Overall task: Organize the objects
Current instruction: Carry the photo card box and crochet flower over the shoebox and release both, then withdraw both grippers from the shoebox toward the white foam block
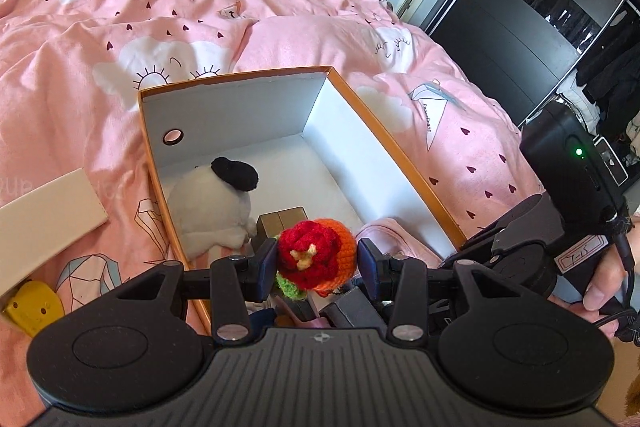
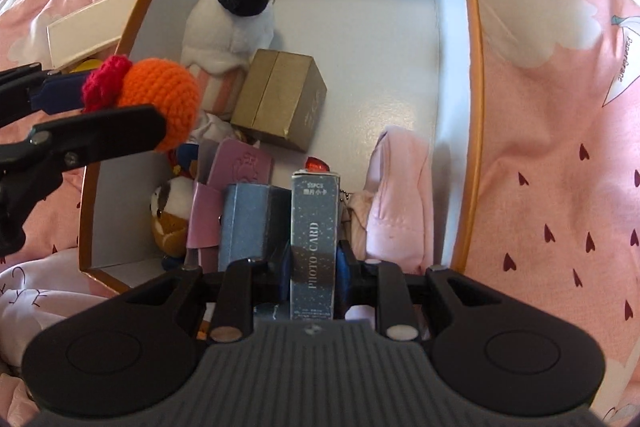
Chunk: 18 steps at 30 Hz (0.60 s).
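Crocheted orange-and-red toy [image 1: 318, 257] pinched between the left gripper's [image 1: 318, 263] blue pads, held over the near left corner of the open shoebox [image 2: 466, 99]. Over the box's near edge, grey photo card box [image 2: 314, 243] clamped upright in the right gripper [image 2: 314, 269]. Inside: white plush [image 2: 230, 31] by the far left wall, gold box [image 2: 280, 99] beside it, pink pouch [image 2: 400, 195] along the right wall. Pink duvet [image 1: 280, 39] underneath.

In the box [image 2: 460, 67], the plush [image 2: 228, 27] lies behind the carton [image 2: 280, 99], apparently touching it.
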{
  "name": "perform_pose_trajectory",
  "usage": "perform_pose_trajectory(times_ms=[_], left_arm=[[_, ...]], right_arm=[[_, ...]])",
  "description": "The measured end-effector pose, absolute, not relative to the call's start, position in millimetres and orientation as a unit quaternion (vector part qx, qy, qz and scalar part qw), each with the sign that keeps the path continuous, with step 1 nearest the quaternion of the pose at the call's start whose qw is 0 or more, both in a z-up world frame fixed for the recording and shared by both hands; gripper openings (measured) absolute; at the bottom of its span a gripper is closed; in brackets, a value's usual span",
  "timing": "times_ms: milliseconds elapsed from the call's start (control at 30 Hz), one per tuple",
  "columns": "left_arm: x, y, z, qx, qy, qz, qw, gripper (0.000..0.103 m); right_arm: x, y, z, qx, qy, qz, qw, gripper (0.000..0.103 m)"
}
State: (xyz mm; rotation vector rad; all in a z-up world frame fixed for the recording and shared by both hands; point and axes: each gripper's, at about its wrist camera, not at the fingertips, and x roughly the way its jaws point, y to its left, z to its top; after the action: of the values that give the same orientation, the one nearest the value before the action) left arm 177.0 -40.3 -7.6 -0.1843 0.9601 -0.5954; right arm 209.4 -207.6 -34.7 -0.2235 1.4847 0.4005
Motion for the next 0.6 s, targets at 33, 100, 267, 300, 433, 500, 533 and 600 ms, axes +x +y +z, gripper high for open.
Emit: perform_pose_trajectory(times_ms=[33, 100, 267, 300, 433, 500, 533, 600], left_arm=[[179, -42, -8, -0.086, 0.456, -0.283, 0.84, 0.049], [182, -45, -8, -0.082, 0.458, -0.284, 0.838, 0.049], [189, -57, -9, -0.07, 0.465, -0.292, 0.833, 0.049], [191, -59, -9, -0.068, 0.466, -0.295, 0.831, 0.049], [202, -73, -9, -0.049, 0.468, -0.306, 0.827, 0.049], [209, -82, -11, -0.032, 0.47, -0.311, 0.825, 0.049], [213, -87, -12, -0.022, 0.471, -0.315, 0.824, 0.049], [220, -100, -15, 0.003, 0.473, -0.329, 0.817, 0.049]], right_arm=[[210, -208, -35, -0.099, 0.672, 0.183, 0.711, 0.026], [210, -209, -34, -0.095, 0.674, 0.188, 0.708, 0.026], [209, -211, -25, -0.097, 0.666, 0.2, 0.712, 0.026], [210, -213, -20, -0.096, 0.661, 0.206, 0.716, 0.026], [216, -218, 8, -0.108, 0.606, 0.222, 0.756, 0.026], [218, -221, 20, -0.142, 0.562, 0.21, 0.788, 0.026], [219, -223, 24, -0.161, 0.541, 0.202, 0.8, 0.026], [222, -227, 30, -0.187, 0.507, 0.193, 0.819, 0.026]])
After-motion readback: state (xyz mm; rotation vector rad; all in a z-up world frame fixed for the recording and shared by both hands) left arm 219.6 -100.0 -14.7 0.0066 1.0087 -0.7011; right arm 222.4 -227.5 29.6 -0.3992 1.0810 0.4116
